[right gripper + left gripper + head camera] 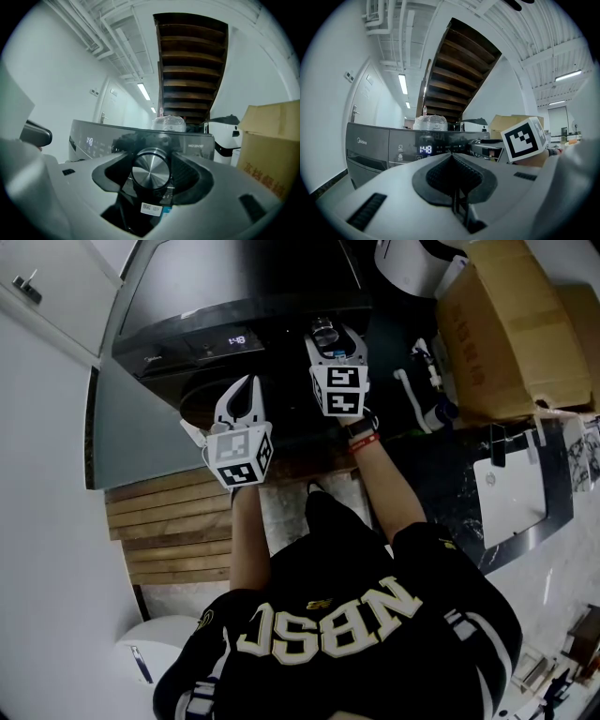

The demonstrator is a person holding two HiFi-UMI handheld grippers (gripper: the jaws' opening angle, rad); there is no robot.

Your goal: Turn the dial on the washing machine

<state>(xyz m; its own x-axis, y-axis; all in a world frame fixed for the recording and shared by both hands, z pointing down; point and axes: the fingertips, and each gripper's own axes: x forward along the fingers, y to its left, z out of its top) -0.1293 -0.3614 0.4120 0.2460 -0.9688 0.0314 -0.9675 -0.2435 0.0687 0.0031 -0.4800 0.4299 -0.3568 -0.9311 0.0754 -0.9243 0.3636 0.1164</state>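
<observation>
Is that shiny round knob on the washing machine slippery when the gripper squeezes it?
Probably a bit: the round brushed-metal dial looks smooth, so the ribbed pads of the right gripper help. It seems stiff and should turn in place, not roll away, being fixed to the dark washing machine.
</observation>
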